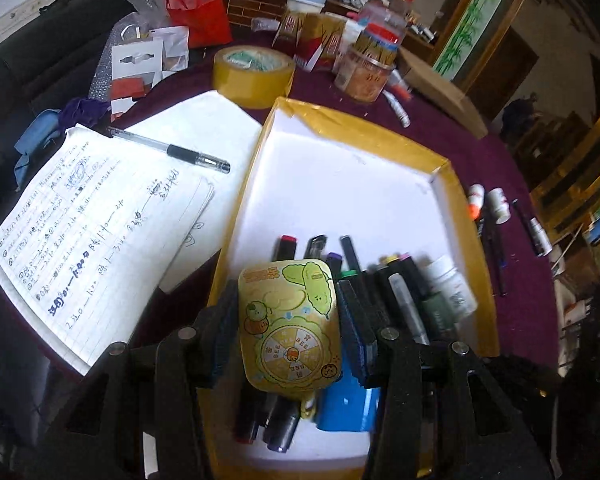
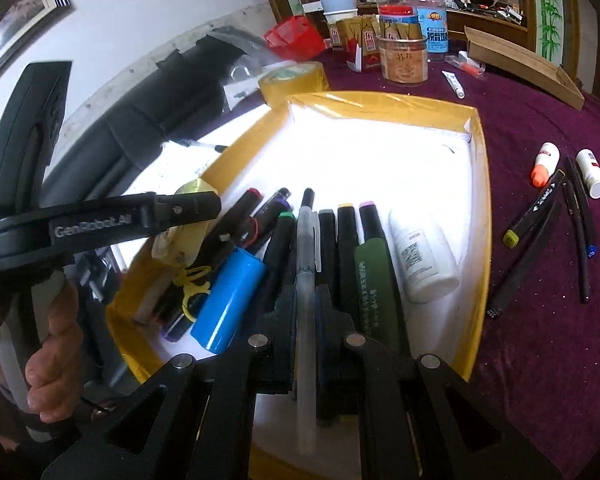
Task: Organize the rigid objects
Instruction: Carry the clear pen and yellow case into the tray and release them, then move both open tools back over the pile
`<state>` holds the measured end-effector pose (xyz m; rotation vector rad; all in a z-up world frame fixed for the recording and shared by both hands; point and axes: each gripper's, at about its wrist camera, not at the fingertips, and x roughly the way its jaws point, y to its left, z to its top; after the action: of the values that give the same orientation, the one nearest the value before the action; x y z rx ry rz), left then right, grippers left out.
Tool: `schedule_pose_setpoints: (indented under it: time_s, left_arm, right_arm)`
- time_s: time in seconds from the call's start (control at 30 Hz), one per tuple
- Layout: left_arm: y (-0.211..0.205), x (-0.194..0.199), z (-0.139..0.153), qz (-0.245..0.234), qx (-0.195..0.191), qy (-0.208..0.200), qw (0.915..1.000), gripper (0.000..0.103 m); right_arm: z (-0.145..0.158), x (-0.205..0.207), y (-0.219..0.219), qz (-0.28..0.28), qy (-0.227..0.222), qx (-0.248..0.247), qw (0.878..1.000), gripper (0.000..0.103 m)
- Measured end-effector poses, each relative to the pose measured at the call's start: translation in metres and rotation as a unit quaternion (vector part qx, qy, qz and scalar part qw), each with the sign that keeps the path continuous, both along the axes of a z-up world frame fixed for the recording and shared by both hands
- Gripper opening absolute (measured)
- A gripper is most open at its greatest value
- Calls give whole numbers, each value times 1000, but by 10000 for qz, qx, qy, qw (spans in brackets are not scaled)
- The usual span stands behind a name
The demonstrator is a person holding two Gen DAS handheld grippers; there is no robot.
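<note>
Partly hidden markers [image 1: 268, 420] under tin [image 1: 290, 324]

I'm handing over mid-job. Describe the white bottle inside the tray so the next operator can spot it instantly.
Find the yellow-rimmed white tray on the purple tablecloth. Along its near side lies a row of dark markers; the white bottle lies on its side at the right end, beside the dark green marker. It is the only fat white thing there, with a printed label.

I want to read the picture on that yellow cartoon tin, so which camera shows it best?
The left wrist view: the yellow cartoon tin faces the lens, held in the left gripper over the tray, its printed lid plain. In the right wrist view only an edge shows behind that gripper's finger.
</note>
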<state>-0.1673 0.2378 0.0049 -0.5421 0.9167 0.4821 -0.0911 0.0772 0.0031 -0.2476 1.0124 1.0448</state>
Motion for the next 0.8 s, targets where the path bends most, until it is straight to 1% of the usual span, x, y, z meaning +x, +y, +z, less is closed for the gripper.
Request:
schedule_pose_setpoints:
  time_s: [0.07,0.13,0.23,0.27,0.3,0.37,0.47,0.5,0.53,0.67,0.73,0.8]
  left_arm:
    - [0,1,-4,12,55,82,10000,45]
    - [-1,3,-6,-13,102,104,9999,45]
    - [-6,4,-5,-74,234,123,9996,46]
    - [-7,4,-5,-102,227,120,9996,47]
    - [-7,4,-6,-136,199,123,9996,51]
    - [-8,4,-6,-99,182,143,9997,51]
    - [-14,-2,-1,4,216,112,9997,51]
    - [-16,-4,3,38,254,60,9997,53]
    - [-21,-6,8,73,346,13,9994,55]
    - [-43,-10,26,115,715,-54,9974,57]
    - [-57,-7,34,-8,701,-119,9975,58]
    - [-75,-1,44,-228,566,-258,9978,57]
  right_arm:
    - [-1,-2,3,43,-43,-54,10000,8]
    - [-2,-5,6,60,-200,-115,9997,8]
    - [-1,-9,8,39,-304,-174,9994,8]
    - [-1,-9,8,80,-313,-180,9993,9]
    - [-1,-9,8,108,-322,-173,9993,10]
    - [1,-8,6,127,-300,-118,9994,12]
    - [10,-5,-5,124,-141,206,9996,24]
    - [16,-3,-12,139,-131,384,9991,28]
    - [20,-2,-18,142,-138,511,9985,30]
    - [38,9,-49,139,19,1050,9944,31]
    - [45,20,-69,51,150,1293,9915,31]
    - [53,36,-93,-194,219,1526,9879,31]
